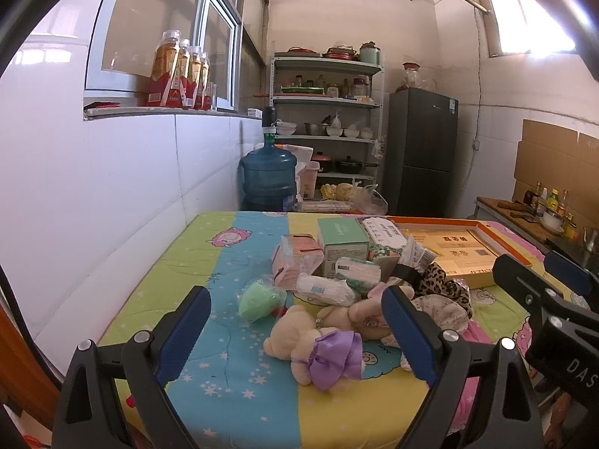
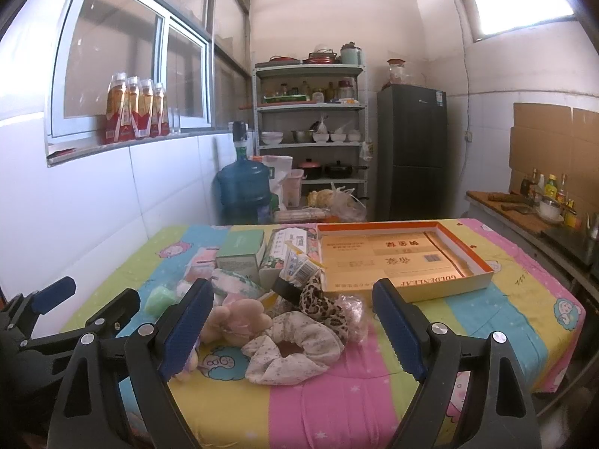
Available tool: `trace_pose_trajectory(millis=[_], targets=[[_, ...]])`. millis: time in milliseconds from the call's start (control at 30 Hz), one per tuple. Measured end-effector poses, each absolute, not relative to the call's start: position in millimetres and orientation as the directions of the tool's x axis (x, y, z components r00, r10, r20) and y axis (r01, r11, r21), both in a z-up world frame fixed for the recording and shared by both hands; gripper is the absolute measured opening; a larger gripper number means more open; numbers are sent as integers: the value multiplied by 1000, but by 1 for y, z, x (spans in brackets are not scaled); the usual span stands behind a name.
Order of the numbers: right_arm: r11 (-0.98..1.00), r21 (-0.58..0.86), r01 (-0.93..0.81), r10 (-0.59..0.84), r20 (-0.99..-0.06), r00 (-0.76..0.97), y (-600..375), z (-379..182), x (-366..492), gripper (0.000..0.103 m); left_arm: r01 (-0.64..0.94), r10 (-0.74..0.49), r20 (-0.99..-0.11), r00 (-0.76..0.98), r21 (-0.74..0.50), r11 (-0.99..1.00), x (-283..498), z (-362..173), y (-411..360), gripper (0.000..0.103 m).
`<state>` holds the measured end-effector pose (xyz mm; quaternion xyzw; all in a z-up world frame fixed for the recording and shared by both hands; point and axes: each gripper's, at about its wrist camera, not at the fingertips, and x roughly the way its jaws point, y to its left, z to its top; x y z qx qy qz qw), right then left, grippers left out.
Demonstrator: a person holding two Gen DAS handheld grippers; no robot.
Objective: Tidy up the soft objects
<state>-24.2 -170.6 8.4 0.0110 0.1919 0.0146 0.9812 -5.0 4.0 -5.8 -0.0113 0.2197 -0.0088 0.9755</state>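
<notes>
A beige teddy bear with a purple bow (image 1: pixel 318 348) lies on the colourful cloth, between the blue pads of my open left gripper (image 1: pixel 295 336), which hovers just above and short of it. Behind it lie a pink plush (image 1: pixel 368 312), a green sponge in plastic (image 1: pixel 258 299), tissue packs (image 1: pixel 325 289) and a leopard scrunchie (image 1: pixel 445 286). In the right wrist view a cream floral scrunchie (image 2: pixel 292 348) lies between the pads of my open right gripper (image 2: pixel 292 329), with the leopard scrunchie (image 2: pixel 320 303) and pink plush (image 2: pixel 239 320) just beyond. Neither gripper holds anything.
A shallow orange-rimmed cardboard tray (image 2: pixel 483 262) sits at the table's far right. Green and floral boxes (image 1: pixel 342 247) stand behind the pile. A water jug (image 1: pixel 268 177), a shelf rack (image 1: pixel 325 119) and a dark fridge (image 1: pixel 421 149) stand beyond the table. A tiled wall runs along the left.
</notes>
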Motion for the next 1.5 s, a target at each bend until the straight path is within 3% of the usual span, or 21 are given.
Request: trace_pose_trajectory(millis=[1500], targets=[[998, 39, -45, 57, -374, 925, -168, 11, -25, 87, 5, -23, -438, 899, -42, 999, 3, -14, 8, 93]])
